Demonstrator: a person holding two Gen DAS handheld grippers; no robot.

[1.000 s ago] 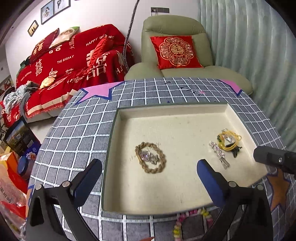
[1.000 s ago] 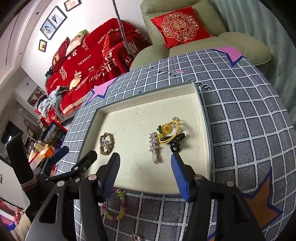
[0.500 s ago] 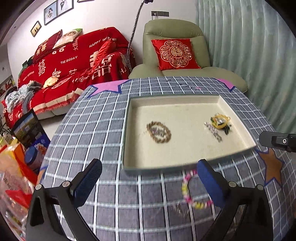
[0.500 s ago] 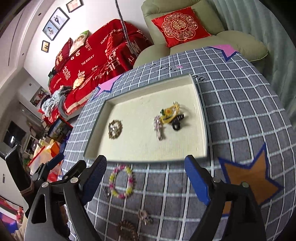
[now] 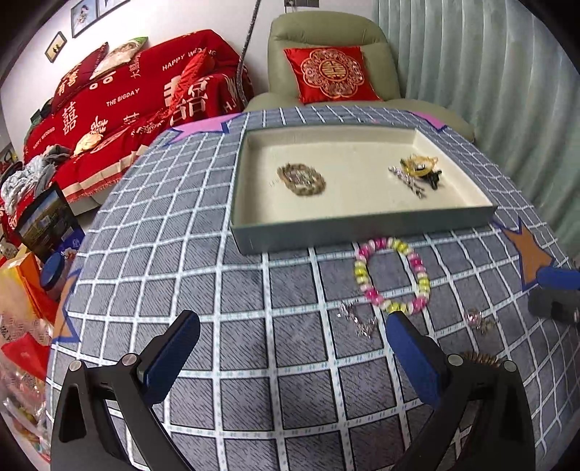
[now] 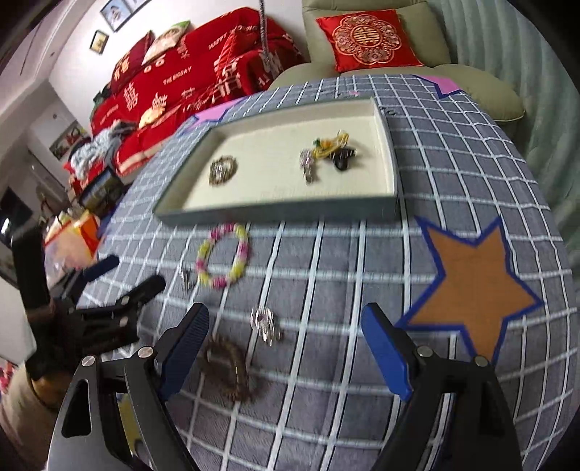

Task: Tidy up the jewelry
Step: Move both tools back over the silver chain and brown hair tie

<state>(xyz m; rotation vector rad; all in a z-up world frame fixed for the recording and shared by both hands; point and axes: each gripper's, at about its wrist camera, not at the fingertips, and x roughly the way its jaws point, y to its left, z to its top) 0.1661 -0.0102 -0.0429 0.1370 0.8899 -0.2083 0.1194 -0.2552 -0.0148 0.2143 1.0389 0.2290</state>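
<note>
A shallow grey tray with a cream lining holds a brown braided bracelet, a silver clip and a yellow and black piece. On the checked cloth in front of the tray lie a pink and yellow bead bracelet, a silver earring, a small silver charm and a brown bracelet. My right gripper hangs open over the charm and touches nothing. My left gripper is open and empty, left of the bead bracelet.
An orange star patch marks the cloth on the right. Behind the round table stand a green armchair with a red cushion, a red-covered sofa and a curtain. Bags and boxes crowd the floor at left.
Both grippers have drawn back from over the tray to the near part of the table. The right jaws have widened. The loose jewelry on the cloth has come into view.
</note>
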